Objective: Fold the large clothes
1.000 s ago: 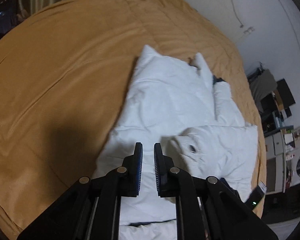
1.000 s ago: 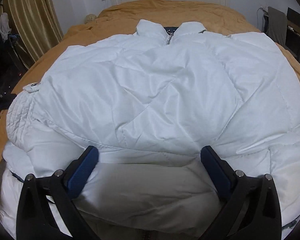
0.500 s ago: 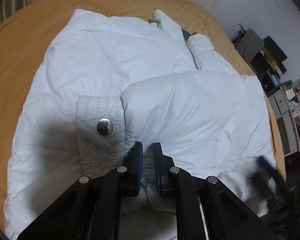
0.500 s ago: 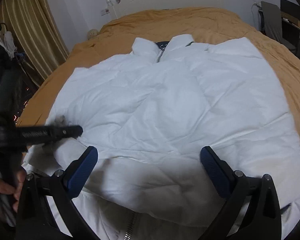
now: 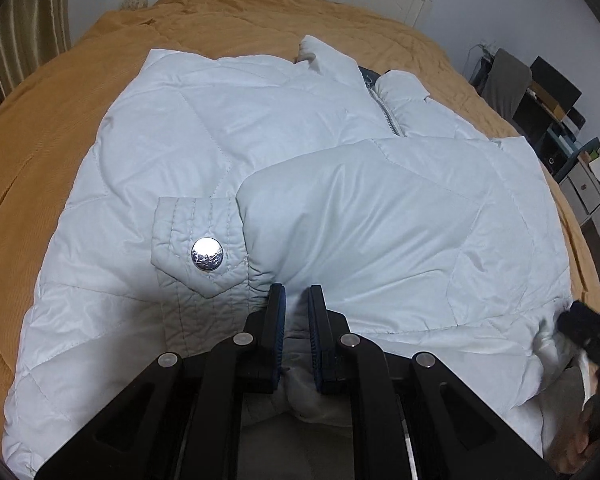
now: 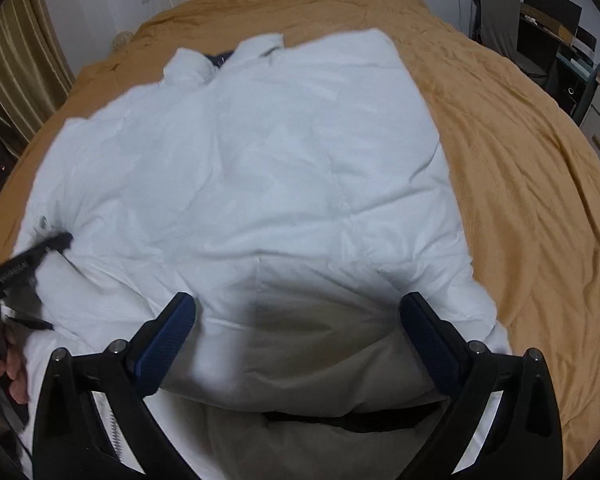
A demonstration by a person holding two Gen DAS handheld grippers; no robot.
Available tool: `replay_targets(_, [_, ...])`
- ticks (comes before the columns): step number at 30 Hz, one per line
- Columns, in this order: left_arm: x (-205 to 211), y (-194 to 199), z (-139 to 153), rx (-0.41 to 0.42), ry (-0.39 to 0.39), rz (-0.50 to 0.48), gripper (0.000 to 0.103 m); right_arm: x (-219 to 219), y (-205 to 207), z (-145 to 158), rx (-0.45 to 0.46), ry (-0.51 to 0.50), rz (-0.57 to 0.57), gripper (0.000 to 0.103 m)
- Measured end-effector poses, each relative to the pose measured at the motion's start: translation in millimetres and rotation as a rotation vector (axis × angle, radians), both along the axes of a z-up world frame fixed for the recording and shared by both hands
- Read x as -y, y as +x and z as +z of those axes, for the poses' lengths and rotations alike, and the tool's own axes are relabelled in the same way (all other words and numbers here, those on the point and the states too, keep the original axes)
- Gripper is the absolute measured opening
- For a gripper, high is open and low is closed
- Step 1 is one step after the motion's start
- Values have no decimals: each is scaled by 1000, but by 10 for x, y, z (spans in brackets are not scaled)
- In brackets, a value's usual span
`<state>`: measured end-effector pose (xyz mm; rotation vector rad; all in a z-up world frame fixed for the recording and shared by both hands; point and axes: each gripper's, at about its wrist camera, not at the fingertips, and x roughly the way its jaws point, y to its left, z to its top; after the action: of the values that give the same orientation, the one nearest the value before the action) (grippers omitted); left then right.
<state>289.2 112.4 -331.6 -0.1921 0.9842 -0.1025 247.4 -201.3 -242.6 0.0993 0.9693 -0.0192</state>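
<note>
Pinching the folded-over sleeve of a white quilted puffer jacket [image 5: 340,208] spread on an orange bedspread [image 5: 40,128], the left gripper [image 5: 296,300] has its jaws nearly closed on fabric beside the silver snap button [image 5: 207,254]. The right gripper [image 6: 296,312] hovers wide open over the jacket's hem. Laying the sleeve flat before release should prevent bunching. Only the left view shows the zipper [image 5: 386,114].

White puffer jacket [image 5: 204,148] lies front-up on the bed, zipped, one sleeve [image 5: 380,232] folded across its chest.
</note>
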Motion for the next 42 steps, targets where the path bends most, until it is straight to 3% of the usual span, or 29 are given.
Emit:
replay_targets(4, [34, 12, -3, 14, 8, -2, 11, 55, 345, 292, 67, 34, -5, 103])
replay_targets(12, [34, -158, 140, -4, 9, -20, 12, -1, 1656, -164, -87, -92, -45, 103])
replay_targets(16, [45, -293, 392, 15, -10, -21, 13, 88, 1928, -148, -114, -118, -98, 103])
replay_targets(17, [56, -314, 448, 21, -6, -21, 20, 126, 2003, -115, -122, -121, -130, 103])
replay_targets(19, [90, -319, 492, 32, -3, -31, 49, 165, 2111, 2, -130, -131, -170, 103])
replay_targets(20, [113, -296, 488, 41, -2, -39, 78, 165, 2108, 92, -117, -123, -175, 103])
replay_targets(21, [127, -280, 467, 53, -8, -51, 93, 151, 2075, 184, -96, -113, -172, 103])
replay_targets(23, [166, -203, 337, 45, 15, -67, 94, 71, 1867, 398, -40, -91, -143, 103])
replay_targets(25, [197, -116, 127, -32, 63, -88, 94, -45, 1533, 572, 8, -61, -85, 103])
replay_targets(27, [172, -176, 65, -18, 66, -100, 94, -155, 1178, 638, 39, -68, -21, 103])
replay_targets(30, [196, -229, 89, -9, 84, -97, 95, -299, 737, 441, 11, -160, 60, 103])
replay_targets(33, [204, -194, 59, -14, 82, -87, 100, -252, 713, -100, -139, -205, 79, 103])
replay_targets(34, [197, -199, 37, -15, 82, -84, 101, -184, 721, -254, -160, -167, 78, 103])
replay_targets(36, [173, -189, 9, -26, 92, -79, 103, -85, 649, -273, -111, -113, 71, 103])
replay_targets(39, [56, -238, 42, -30, 67, -78, 102, -48, 541, -197, -127, -125, 63, 103])
replay_targets(42, [-58, -453, 265, -12, 42, -56, 102, -15, 250, 23, -108, -106, 74, 103])
